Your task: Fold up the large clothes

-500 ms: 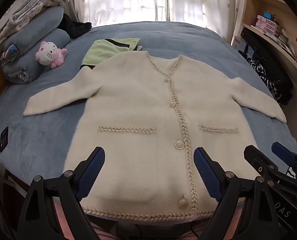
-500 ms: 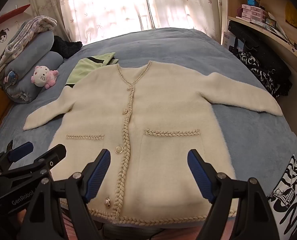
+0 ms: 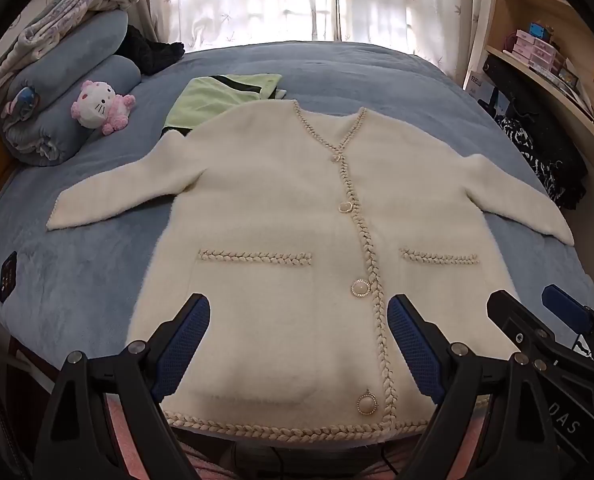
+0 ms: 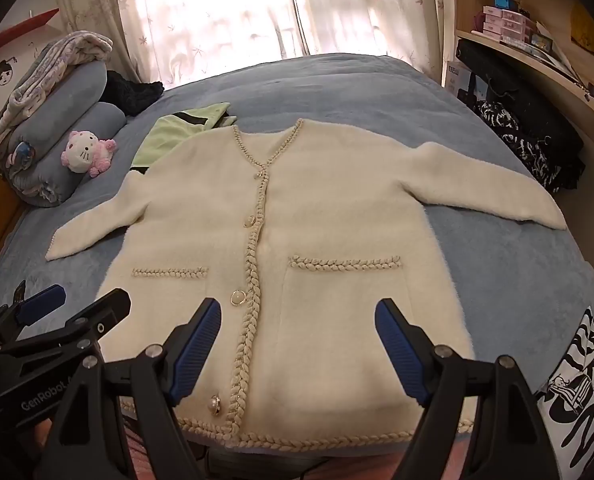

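Observation:
A cream fuzzy cardigan [image 3: 281,216] with braided trim and pearl buttons lies flat, face up, on the blue bed, both sleeves spread out; it also shows in the right wrist view [image 4: 329,216]. Its hem hangs at the bed's near edge. My left gripper [image 3: 297,340] is open and empty, hovering above the hem over the left pocket. My right gripper [image 4: 297,344] is open and empty above the hem, over the right pocket. Each gripper shows at the other view's edge.
A folded light-green garment [image 3: 221,98] lies beyond the cardigan's left shoulder. A pink plush cat [image 3: 99,106] leans on rolled blue bedding [image 3: 65,92] at far left. Dark clothes [image 3: 545,148] and shelves stand at right. A patterned black-and-white bag [image 4: 581,392] sits near right.

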